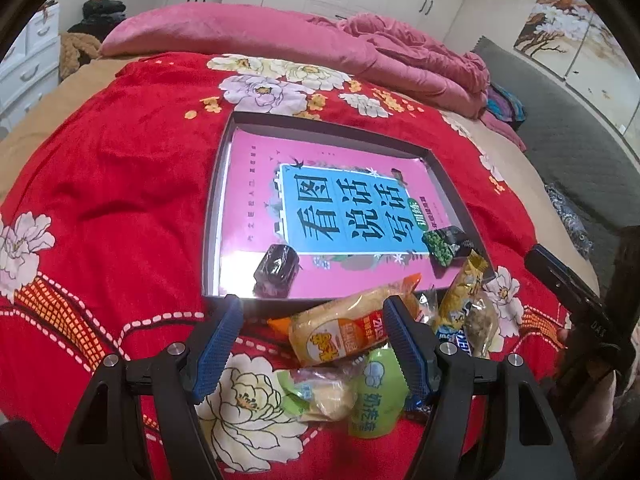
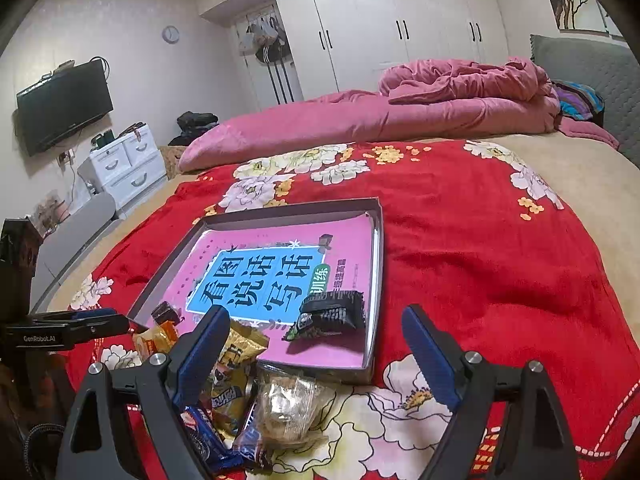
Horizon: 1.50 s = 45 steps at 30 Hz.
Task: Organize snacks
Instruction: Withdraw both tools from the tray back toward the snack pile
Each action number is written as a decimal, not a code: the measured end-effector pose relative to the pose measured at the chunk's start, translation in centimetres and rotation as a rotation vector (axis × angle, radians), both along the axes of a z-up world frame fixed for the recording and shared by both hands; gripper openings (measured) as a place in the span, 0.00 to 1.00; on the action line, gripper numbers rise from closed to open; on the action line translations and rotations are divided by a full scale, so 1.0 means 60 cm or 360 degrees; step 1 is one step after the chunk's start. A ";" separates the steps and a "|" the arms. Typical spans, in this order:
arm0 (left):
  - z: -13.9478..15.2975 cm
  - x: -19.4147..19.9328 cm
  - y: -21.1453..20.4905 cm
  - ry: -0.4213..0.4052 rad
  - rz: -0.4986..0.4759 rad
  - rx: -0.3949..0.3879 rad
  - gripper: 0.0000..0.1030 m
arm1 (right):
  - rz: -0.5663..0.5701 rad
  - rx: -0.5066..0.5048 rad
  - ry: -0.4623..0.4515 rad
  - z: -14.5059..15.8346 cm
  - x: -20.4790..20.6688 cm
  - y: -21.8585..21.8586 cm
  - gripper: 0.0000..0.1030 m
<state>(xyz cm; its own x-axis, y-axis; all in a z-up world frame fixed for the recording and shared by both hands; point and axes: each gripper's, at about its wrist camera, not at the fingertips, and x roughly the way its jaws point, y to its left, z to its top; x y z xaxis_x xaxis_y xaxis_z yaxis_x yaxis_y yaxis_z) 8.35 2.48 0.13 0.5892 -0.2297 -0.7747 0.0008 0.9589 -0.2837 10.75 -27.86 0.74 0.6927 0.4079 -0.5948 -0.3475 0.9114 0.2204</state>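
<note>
A shallow box point(image 1: 222, 184) point(image 2: 374, 280) with a pink book in it lies on the red floral bedspread. A dark wrapped snack point(image 1: 276, 266) point(image 2: 164, 314) and a black-green pea packet point(image 1: 444, 244) point(image 2: 332, 314) lie in the box. A pile of snacks lies in front of the box: an orange bread pack point(image 1: 340, 334), a green pack point(image 1: 378, 396), a gold packet point(image 1: 464, 292) point(image 2: 236, 354), a clear wrapped cake point(image 2: 288, 404), a blue bar point(image 2: 204, 432). My left gripper point(image 1: 314, 344) is open over the bread pack. My right gripper point(image 2: 316, 356) is open and empty above the box's near edge.
A pink quilt point(image 2: 440, 96) is bunched at the far side of the bed. White drawers point(image 2: 124, 160) and a wall TV point(image 2: 64, 104) stand to the left. The left gripper shows in the right wrist view point(image 2: 72, 326); the right one shows in the left wrist view point(image 1: 572, 292).
</note>
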 end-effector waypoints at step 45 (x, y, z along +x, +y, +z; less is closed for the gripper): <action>-0.070 -0.059 -0.017 0.0217 -0.0156 -0.0024 0.72 | -0.0019 -0.0101 0.0120 -0.021 -0.045 0.017 0.85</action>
<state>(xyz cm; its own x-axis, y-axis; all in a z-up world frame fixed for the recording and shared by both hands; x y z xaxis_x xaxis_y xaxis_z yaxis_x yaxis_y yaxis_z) 4.83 1.46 -4.07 0.4531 -0.2931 -0.8419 0.0548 0.9518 -0.3018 8.05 -26.86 -0.51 0.6497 0.3597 -0.6697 -0.3214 0.9283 0.1869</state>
